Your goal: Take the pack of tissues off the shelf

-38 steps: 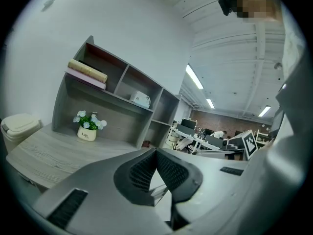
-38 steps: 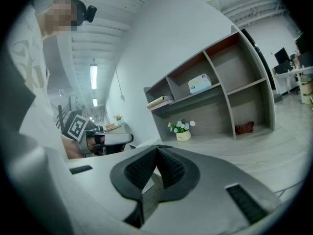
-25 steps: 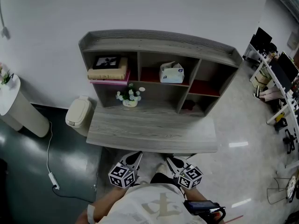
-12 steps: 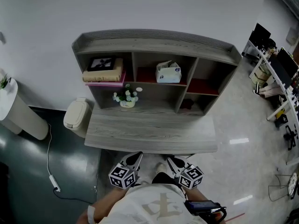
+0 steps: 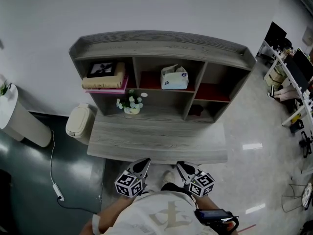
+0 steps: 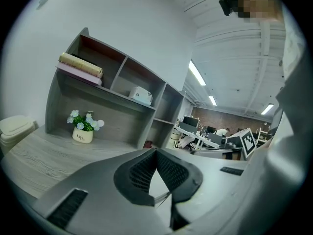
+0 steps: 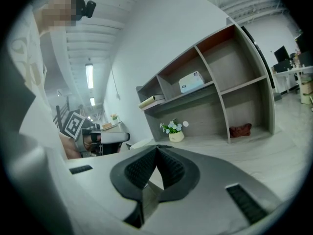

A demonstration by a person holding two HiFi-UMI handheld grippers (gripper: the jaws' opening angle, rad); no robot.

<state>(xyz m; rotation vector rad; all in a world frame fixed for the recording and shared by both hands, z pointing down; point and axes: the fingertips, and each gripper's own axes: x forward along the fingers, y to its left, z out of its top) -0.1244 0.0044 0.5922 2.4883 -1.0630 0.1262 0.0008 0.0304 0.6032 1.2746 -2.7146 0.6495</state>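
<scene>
The pack of tissues (image 5: 174, 77) is a white box on the upper shelf's middle compartment of a grey wooden shelf unit (image 5: 161, 42); it also shows small in the left gripper view (image 6: 141, 95) and the right gripper view (image 7: 191, 81). My left gripper (image 5: 142, 164) and right gripper (image 5: 182, 167) hang close to my body, just short of the desk's front edge and well away from the tissues. Both are shut with nothing between the pads, as seen in the left gripper view (image 6: 156, 151) and the right gripper view (image 7: 157, 147).
A pot of white flowers (image 5: 130, 103) stands on the desk surface (image 5: 156, 138) under the left compartment, which holds books and a framed picture (image 5: 102, 76). A dark red thing (image 5: 196, 111) lies in the lower right compartment. A small bin (image 5: 78, 122) stands left of the desk; office desks (image 5: 293, 72) are at right.
The shelf unit has slid a little leftward and lower in the head view as I shift. Both grippers stay shut, near my body, edging slightly toward the desk.
</scene>
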